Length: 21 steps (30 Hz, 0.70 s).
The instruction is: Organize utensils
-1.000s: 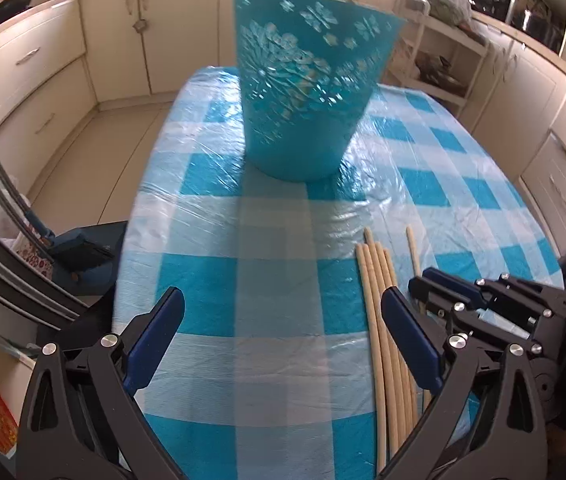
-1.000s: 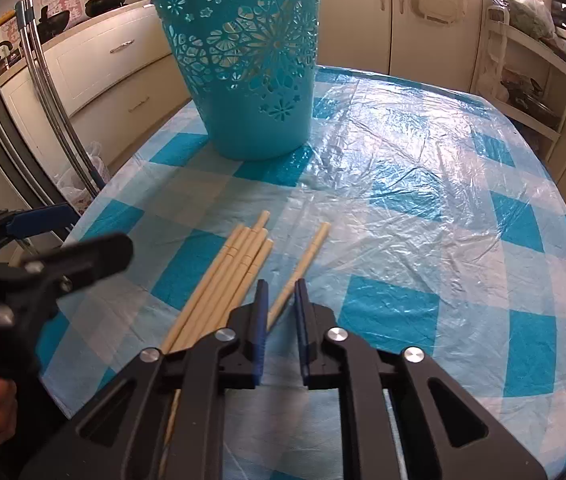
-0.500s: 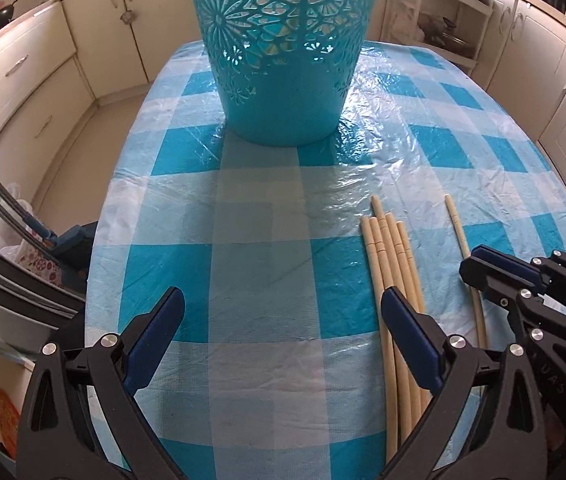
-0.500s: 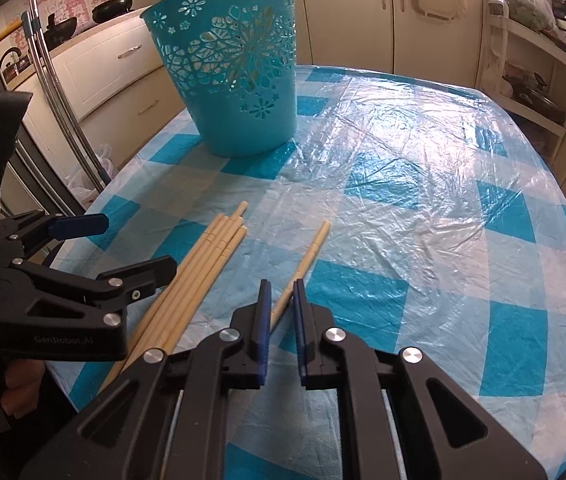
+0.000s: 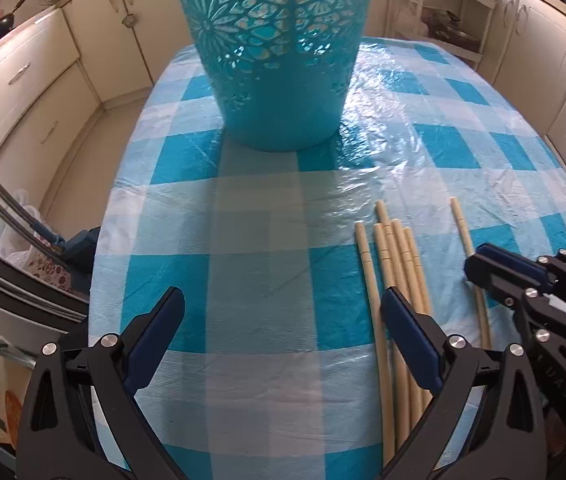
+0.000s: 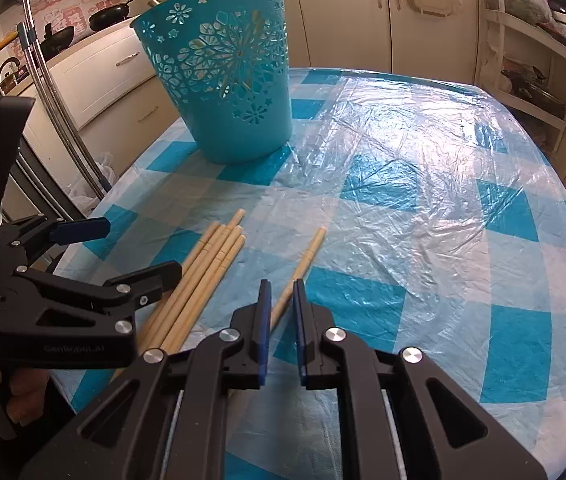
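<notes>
A turquoise cut-out basket (image 5: 279, 60) (image 6: 227, 80) stands upright at the far side of the checked table. Several pale wooden chopsticks lie in a bundle (image 5: 395, 276) (image 6: 203, 276) on the near part. One single chopstick (image 5: 469, 256) (image 6: 303, 264) lies apart to their right. My left gripper (image 5: 283, 332) is open wide, its right finger over the bundle; it also shows in the right wrist view (image 6: 143, 252). My right gripper (image 6: 281, 312) has its jaws close around the single chopstick's near part, with a narrow gap showing; in the left wrist view (image 5: 483, 272) it sits over that chopstick.
The table (image 6: 443, 220) has a blue and white checked cloth under clear plastic. Cream kitchen cabinets (image 5: 43, 92) ring the room. A metal pole (image 6: 55, 112) stands by the table's left edge. A shelf unit (image 6: 531, 60) is at the back right.
My left gripper has moved forward toward the basket and over the bundle. My right gripper has drawn back and a little higher, jaws still close around the single chopstick.
</notes>
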Each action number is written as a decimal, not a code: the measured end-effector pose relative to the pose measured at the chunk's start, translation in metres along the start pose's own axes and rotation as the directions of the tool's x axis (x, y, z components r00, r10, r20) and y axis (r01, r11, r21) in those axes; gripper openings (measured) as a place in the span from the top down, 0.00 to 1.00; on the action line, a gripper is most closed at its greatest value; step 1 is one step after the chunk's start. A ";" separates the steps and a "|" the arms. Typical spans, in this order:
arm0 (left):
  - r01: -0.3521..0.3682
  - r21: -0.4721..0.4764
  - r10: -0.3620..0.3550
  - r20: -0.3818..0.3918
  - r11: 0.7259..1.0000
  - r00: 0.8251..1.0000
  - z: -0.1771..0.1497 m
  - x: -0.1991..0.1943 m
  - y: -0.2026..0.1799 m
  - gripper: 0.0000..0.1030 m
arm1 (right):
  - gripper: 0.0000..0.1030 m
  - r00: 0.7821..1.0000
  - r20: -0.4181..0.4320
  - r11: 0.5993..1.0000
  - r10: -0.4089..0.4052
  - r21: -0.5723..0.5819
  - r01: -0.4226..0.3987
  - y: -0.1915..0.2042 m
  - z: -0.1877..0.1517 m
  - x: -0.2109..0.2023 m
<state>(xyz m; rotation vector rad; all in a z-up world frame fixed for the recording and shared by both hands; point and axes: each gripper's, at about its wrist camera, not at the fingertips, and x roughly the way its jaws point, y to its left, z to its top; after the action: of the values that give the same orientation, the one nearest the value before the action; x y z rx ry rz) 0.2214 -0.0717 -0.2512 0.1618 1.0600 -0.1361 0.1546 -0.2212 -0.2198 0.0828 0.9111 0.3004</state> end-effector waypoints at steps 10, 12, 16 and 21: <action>-0.023 -0.012 0.023 0.013 1.000 1.000 0.008 0.005 0.011 0.20 | 0.89 0.999 -0.051 0.992 0.014 -0.128 -0.020 0.011 0.001 -0.001; 0.000 -0.023 0.000 0.007 1.000 1.000 0.011 0.007 0.016 0.32 | 0.89 0.998 -0.056 0.994 0.003 -0.109 -0.009 0.004 0.002 -0.001; 0.052 0.011 -0.052 -0.002 0.999 0.999 0.012 0.003 0.007 0.61 | 0.89 0.999 -0.054 0.999 0.004 -0.045 -0.007 -0.003 0.010 0.005; 0.119 0.065 -0.118 -0.009 0.991 0.993 0.014 0.001 -0.006 0.94 | 0.89 0.998 -0.055 0.995 0.032 -0.089 -0.037 0.010 0.011 0.010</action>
<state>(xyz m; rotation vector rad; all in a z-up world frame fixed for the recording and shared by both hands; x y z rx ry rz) 0.2322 -0.0807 -0.2457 0.1586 1.0706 -0.2780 0.1666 -0.2082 -0.2182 0.0077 0.9484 0.3764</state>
